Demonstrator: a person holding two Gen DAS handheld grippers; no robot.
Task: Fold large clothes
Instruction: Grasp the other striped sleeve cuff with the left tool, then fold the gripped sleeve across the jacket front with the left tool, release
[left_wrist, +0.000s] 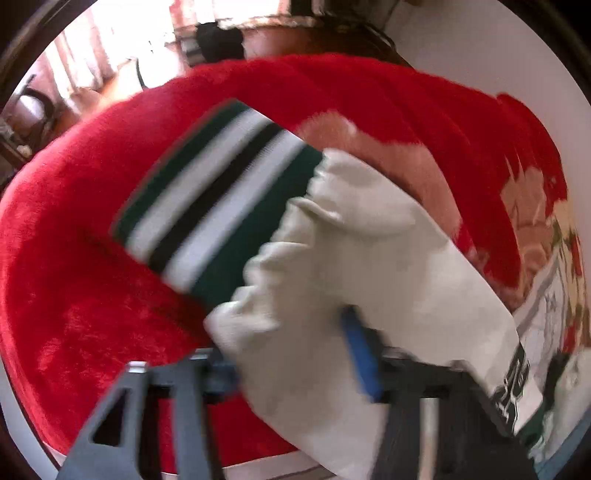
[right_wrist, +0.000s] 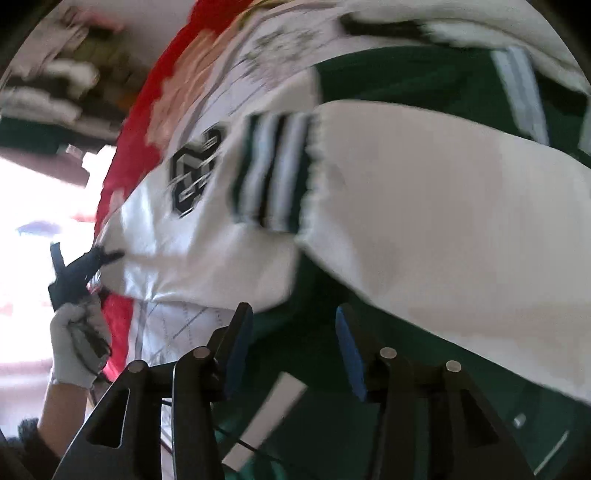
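Note:
A green and white jacket lies on a red blanket (left_wrist: 74, 258). In the left wrist view its white sleeve (left_wrist: 369, 240), ending in a green, white and black striped cuff (left_wrist: 214, 199), runs between the fingers of my left gripper (left_wrist: 291, 354), which is shut on it. One blue pad (left_wrist: 360, 354) shows; the cloth hides the other. In the right wrist view my right gripper (right_wrist: 293, 332) stands open over the green body (right_wrist: 406, 81), with another white sleeve (right_wrist: 424, 221) and its cuff (right_wrist: 273, 170) just beyond. A gloved hand (right_wrist: 74, 343) holds the left gripper (right_wrist: 110, 273) at the far left.
The red blanket carries a floral pattern (left_wrist: 535, 206) at its right side. Beyond it are a wooden floor and dark furniture (left_wrist: 218, 40) near a bright window. A white label strip (right_wrist: 273, 413) lies on the green cloth under my right gripper.

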